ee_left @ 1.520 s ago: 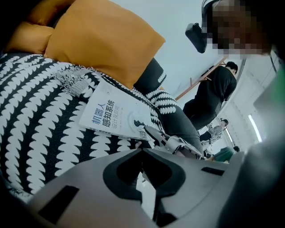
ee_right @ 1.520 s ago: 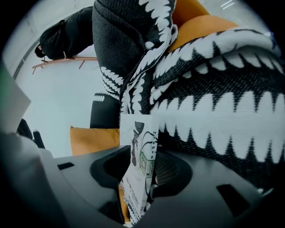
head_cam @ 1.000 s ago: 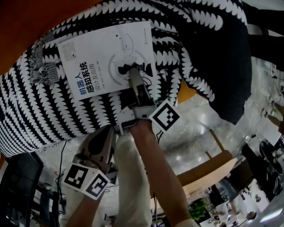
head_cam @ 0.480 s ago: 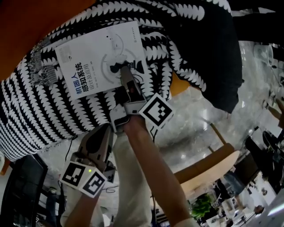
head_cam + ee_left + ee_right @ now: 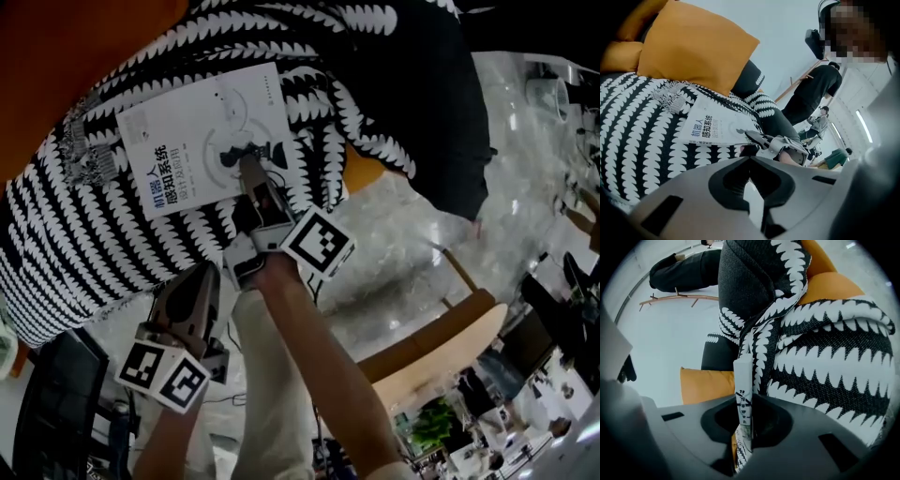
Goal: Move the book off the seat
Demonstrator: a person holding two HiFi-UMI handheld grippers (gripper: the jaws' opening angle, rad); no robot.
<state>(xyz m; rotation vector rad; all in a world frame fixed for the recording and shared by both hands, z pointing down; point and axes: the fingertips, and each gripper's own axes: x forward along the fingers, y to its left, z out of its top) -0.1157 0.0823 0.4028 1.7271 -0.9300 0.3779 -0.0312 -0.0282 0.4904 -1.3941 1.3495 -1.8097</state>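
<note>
Here's the white paperback book with blue lettering (image 5: pixel 192 141), lying cover-up on the black-and-white patterned throw (image 5: pixel 84 225) that is draped over the orange seat (image 5: pixel 66 47). The right tool (image 5: pixel 246 173) has it by the near edge. In the right gripper view the book stands edge-on between the two jaws, and they have just been closing in, pinching it now. Whether the book is clear of the throw, I can't tell.

The right tool's square-marker cube (image 5: pixel 319 242) sits just behind the grip, over the throw's edge. The left tool (image 5: pixel 199 274) hangs lower in the head view, below the book and apart from it, touching nothing. Its jaws are pressed together with nothing between them.

A dark grey fold of cloth (image 5: pixel 422 103) heaps up close on the book's right side, and that's the crowded side. In the left gripper view an orange cushion (image 5: pixel 693 42) rises behind the book. Past the seat there's pale glossy floor (image 5: pixel 403 244), and a person in dark clothes (image 5: pixel 813 91) stands well back in the room.
</note>
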